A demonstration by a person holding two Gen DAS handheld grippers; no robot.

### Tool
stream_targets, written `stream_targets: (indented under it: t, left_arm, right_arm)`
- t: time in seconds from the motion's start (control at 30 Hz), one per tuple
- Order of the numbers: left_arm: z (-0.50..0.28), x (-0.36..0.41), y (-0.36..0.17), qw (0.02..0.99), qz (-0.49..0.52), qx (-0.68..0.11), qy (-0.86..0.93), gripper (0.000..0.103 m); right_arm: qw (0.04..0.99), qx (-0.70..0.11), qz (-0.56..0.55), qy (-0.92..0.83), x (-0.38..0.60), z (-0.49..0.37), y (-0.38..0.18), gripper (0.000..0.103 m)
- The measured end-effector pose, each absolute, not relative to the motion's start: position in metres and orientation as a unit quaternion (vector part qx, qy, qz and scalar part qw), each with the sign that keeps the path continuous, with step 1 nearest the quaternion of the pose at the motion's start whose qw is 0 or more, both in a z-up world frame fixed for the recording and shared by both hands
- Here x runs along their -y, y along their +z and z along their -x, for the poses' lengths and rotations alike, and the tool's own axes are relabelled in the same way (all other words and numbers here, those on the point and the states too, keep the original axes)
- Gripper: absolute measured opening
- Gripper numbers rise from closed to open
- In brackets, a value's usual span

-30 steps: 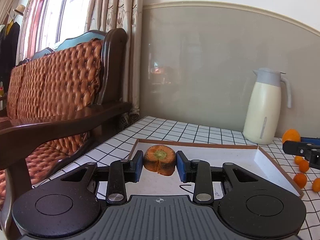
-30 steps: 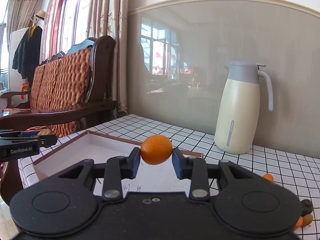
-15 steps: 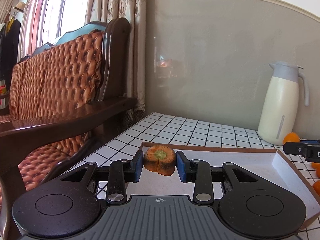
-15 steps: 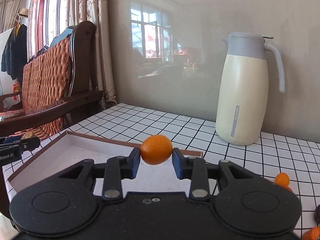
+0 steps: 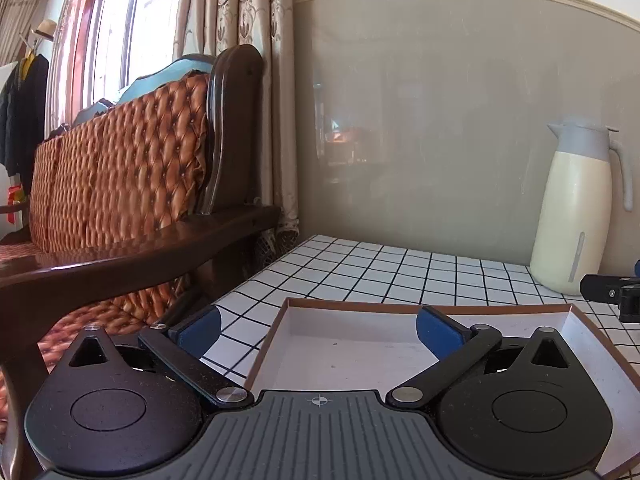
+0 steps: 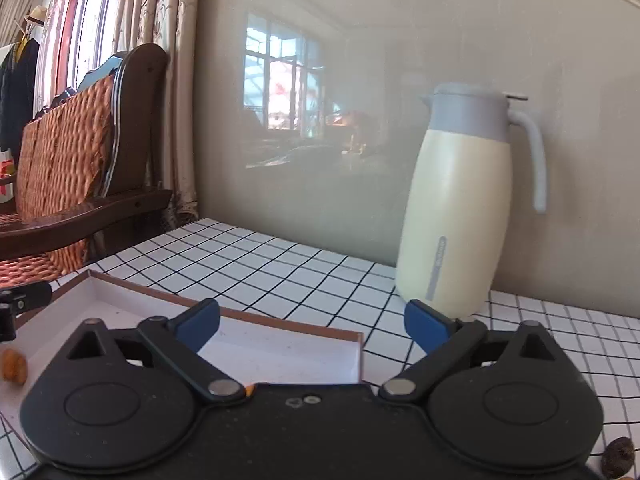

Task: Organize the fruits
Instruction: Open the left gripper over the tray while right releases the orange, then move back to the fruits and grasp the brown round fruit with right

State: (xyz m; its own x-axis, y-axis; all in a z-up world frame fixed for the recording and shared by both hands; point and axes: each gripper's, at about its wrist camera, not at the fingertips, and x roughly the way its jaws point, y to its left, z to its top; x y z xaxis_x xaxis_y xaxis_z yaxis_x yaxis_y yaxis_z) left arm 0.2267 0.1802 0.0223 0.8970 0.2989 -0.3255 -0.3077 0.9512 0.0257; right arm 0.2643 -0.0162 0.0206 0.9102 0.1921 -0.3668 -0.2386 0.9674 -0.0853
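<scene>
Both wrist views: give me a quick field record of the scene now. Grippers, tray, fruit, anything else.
left gripper: open, nothing between fingers, over the tray
right gripper: open, nothing between fingers, over the tray's right end
tray: shallow, white inside, brown rim, on the checked table
fruit in tray: one brownish-orange piece at its left end; an orange sliver shows at the right gripper's body, mostly hidden
fruit off tray: dark fruit on the table, right
jug: cream, grey lid, upright behind the tray
</scene>
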Motion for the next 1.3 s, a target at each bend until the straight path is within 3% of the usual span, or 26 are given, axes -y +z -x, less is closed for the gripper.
stream_targets:
  t: [0.27, 0.57, 0.83, 1.3]
  left_arm:
    - [-0.213, -0.18, 0.027, 0.974, 0.052, -0.144, 0.164, 0.103]
    - [-0.198, -0.173, 0.031, 0.973, 0.052, -0.134, 0.179, 0.103]
    - [-0.178, -0.163, 0.045, 0.979, 0.06, -0.108, 0.165, 0.103]
    - [-0.141, -0.098, 0.029, 0.982, 0.041, -0.159, 0.091, 0.103]
  right_arm:
    - [0.987, -0.139, 0.051, 0.069, 0.023, -0.249, 0.027, 0.097]
    - [0.978, -0.181, 0.037, 0.098, 0.031, -0.245, 0.03, 0.097]
    - [0.979, -0.154, 0.05, 0.124, 0.032, -0.214, 0.04, 0.095]
    - [0.985, -0.148, 0.035, 0.08, 0.09, -0.156, 0.044, 0.09]
